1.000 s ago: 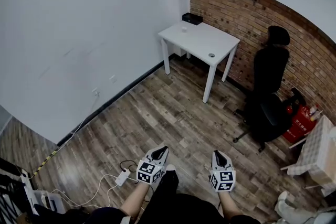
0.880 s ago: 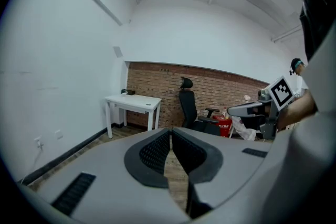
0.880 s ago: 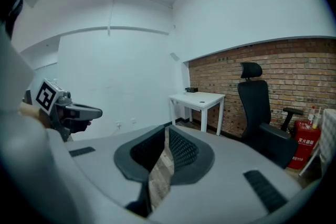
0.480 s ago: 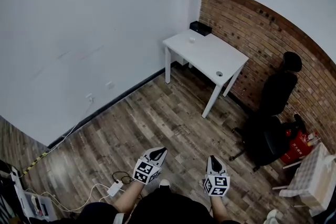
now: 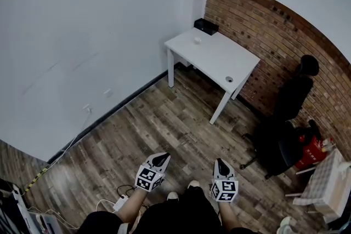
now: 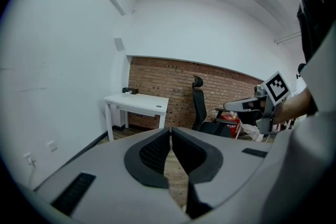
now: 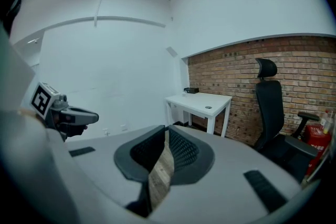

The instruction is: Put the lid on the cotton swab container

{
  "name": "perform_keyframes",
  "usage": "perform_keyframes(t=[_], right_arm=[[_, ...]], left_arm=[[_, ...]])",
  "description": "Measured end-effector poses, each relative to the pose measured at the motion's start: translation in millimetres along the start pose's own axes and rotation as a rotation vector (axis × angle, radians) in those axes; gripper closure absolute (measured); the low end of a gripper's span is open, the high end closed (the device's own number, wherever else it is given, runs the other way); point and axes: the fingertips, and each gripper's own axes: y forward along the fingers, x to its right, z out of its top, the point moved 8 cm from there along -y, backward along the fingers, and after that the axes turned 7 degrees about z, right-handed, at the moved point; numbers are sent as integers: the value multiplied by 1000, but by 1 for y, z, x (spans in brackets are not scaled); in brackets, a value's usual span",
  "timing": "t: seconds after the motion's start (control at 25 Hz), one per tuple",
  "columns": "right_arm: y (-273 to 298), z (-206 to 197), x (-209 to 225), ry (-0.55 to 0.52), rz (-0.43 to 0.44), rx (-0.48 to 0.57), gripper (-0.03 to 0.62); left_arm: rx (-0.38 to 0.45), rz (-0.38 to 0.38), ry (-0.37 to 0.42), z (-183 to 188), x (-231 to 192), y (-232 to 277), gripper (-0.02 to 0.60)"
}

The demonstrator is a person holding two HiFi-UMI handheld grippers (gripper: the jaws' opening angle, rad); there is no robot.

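A white table (image 5: pixel 216 57) stands far ahead in the corner, against the brick wall. On it sit a small white object (image 5: pixel 197 40) near the back and a small round thing (image 5: pixel 228 79) near the front edge; both are too small to tell lid from container. The round thing (image 7: pixel 208 107) also shows in the right gripper view. My left gripper (image 5: pixel 160 157) and right gripper (image 5: pixel 220 163) hang low in front of the person's body, above the wooden floor and far from the table. Both are shut with nothing between their fingers (image 6: pixel 157 149) (image 7: pixel 181 148).
A black box (image 5: pixel 205 26) sits at the table's back corner. A black office chair (image 5: pixel 285 123) and a red fire extinguisher (image 5: pixel 310 150) stand by the brick wall on the right. A white power strip (image 5: pixel 119 204) with cables lies on the floor at lower left.
The head view has swung and shifted, so the table sits slightly lower and further right in the picture. Both grippers stay shut and low in front of the person.
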Motion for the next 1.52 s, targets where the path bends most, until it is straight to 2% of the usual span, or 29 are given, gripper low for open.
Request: perform_keyframes(t=[0.36, 0.88, 1.24, 1.52], right_arm=[[81, 18, 51, 22, 10, -9, 571], [212, 103, 169, -12, 109, 0, 571], [271, 129, 206, -13, 203, -11, 571], [291, 138, 215, -17, 223, -10, 571]], left_arm=[[-6, -10, -10, 24, -29, 89, 557], [41, 74, -14, 120, -61, 245, 557], [27, 155, -28, 145, -71, 287, 557], [19, 182, -45, 147, -87, 303, 557]])
